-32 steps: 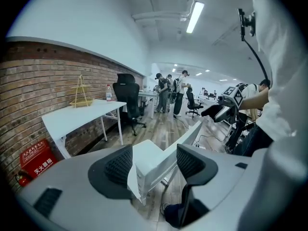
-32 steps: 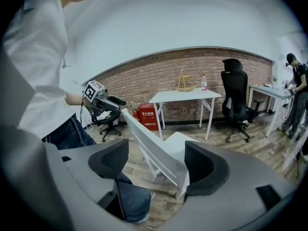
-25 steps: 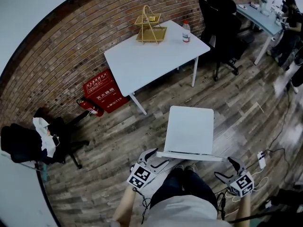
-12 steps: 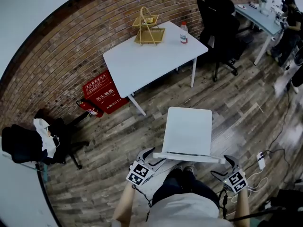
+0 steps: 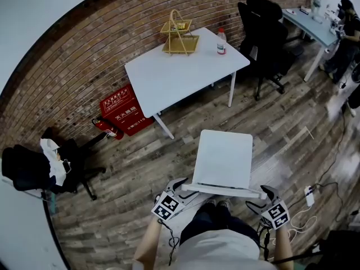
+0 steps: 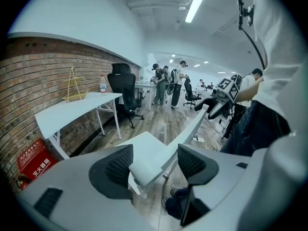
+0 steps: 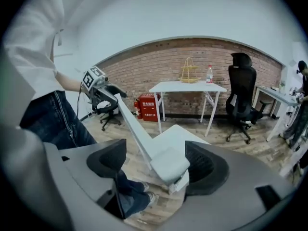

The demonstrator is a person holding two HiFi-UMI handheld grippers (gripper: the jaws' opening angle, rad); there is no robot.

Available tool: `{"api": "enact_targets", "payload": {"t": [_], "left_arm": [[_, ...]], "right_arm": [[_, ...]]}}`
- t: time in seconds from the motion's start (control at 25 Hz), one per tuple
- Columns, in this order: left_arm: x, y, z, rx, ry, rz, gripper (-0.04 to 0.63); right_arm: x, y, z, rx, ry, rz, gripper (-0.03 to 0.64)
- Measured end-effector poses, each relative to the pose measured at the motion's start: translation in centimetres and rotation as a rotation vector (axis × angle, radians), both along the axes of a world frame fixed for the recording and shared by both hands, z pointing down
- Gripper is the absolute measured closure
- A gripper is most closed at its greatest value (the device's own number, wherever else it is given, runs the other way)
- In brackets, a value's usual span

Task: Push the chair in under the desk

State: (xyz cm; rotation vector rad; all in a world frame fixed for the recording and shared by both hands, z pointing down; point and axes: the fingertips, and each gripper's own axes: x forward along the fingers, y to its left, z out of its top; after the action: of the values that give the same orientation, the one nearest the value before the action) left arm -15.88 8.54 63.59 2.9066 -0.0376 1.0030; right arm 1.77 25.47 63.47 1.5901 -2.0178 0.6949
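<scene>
The left gripper point(image 5: 183, 188) gapes wide and the right gripper point(image 5: 263, 196) has just opened wider, both lowered astride the backrest ends of the white plastic chair point(image 5: 224, 153) (nothing clamped), ready to push toward the white rectangular desk point(image 5: 174, 72), well apart at 11 o'clock.

a red box point(image 5: 122, 109) sits at the foot of the brick wall point(image 5: 73, 66), a yellow wire rack point(image 5: 179, 34) and a bottle point(image 5: 221, 42) stand near it, a clothes-draped black office chair point(image 5: 39, 170) is toward its left end, and another black chair point(image 5: 267, 35) toward its right.
</scene>
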Motion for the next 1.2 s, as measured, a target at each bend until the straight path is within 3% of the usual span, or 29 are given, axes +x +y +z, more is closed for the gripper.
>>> {"api": "enact_targets", "payload": {"t": [0.04, 0.12, 0.32, 0.48, 0.6, 0.68, 0.84, 1.04, 1.2], "left_arm": [[0.0, 0.0, 0.0, -0.001, 0.002, -0.003, 0.299], [-0.1, -0.1, 0.1, -0.006, 0.003, -0.012, 0.298], [-0.3, -0.2, 0.0, -0.041, 0.003, -0.007, 0.298], [-0.4, -1.2, -0.3, -0.040, 0.007, -0.027, 0.296], [-0.5, -0.8, 0.0, -0.042, 0.002, -0.033, 0.295], [-0.3, -0.4, 0.2, -0.044, 0.006, -0.035, 0.293], [-0.1, -0.5, -0.1, -0.034, 0.025, -0.055, 0.285], [-0.1, -0.3, 0.1, -0.035, 0.024, -0.062, 0.281], [0.1, -0.3, 0.1, -0.036, 0.025, -0.070, 0.281]], "right_arm": [[0.2, -0.4, -0.1, 0.024, -0.007, 0.014, 0.229], [0.2, -1.2, -0.9, 0.042, -0.010, 0.024, 0.308], [0.0, -0.9, -1.2, 0.006, -0.009, 0.020, 0.310], [0.8, -0.5, 0.5, -0.064, 0.083, 0.000, 0.307], [1.0, -0.4, 0.3, -0.018, 0.060, 0.032, 0.309], [0.9, -0.1, 0.2, -0.005, 0.068, 0.030, 0.353], [0.9, -0.1, 0.1, 0.011, 0.091, 0.045, 0.353], [1.8, 0.7, 2.1, -0.054, 0.128, 0.095, 0.337], [1.5, 0.5, 1.7, -0.031, 0.100, 0.083, 0.353]]}}
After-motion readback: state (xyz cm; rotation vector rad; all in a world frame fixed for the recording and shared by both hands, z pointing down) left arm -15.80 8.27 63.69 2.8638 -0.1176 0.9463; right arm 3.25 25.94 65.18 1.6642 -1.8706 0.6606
